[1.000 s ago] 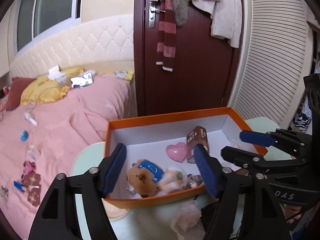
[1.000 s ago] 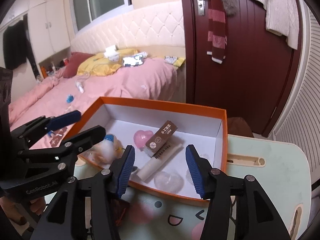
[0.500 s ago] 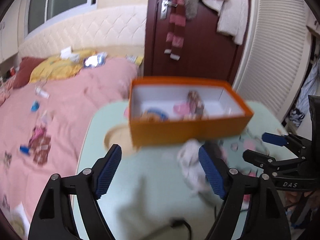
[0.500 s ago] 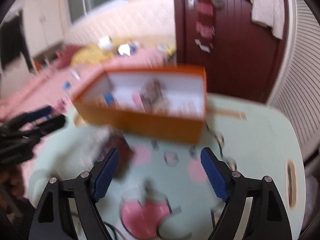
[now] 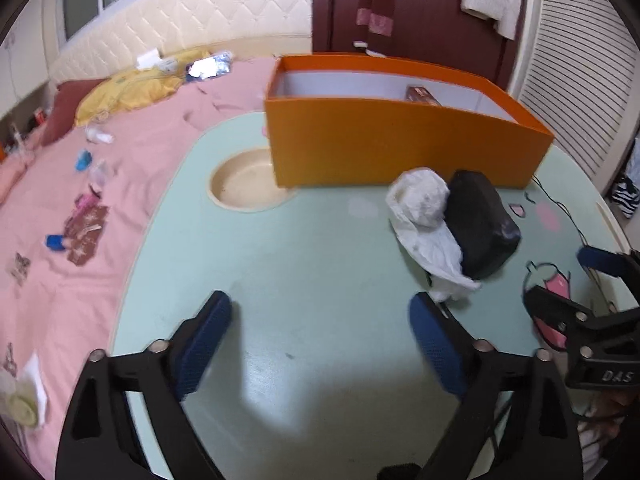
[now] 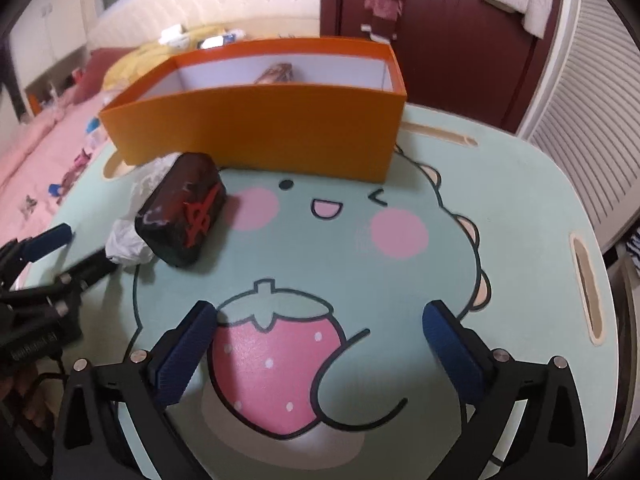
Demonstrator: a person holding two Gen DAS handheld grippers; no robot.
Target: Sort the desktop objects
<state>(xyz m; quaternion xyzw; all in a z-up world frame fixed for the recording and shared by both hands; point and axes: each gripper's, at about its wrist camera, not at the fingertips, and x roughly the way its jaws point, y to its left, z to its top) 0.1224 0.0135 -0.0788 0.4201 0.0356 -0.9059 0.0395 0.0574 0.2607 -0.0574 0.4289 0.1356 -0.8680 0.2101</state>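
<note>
A second ago both grippers hung over the orange box point(image 5: 404, 148); now they have dropped to the table point(image 5: 304, 248) in front of it. The left gripper point(image 5: 320, 332) is spreading its jaws, nothing between them. Ahead and right lie a white wad point(image 5: 424, 208) and a black packet point(image 6: 182, 216), touching, still unsorted — probably next. The right gripper point(image 6: 320, 340) is likewise widening — empty, over the strawberry print.

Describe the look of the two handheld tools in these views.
Both tools are matte black linkage frames with silver rivets at the joints. Each finger ends in a dark blue textured pad. The left tool carries faint blurred white lettering on its body, seen from the right view. The right tool shows white letters "DAS" on its side, seen from the left view.
</note>
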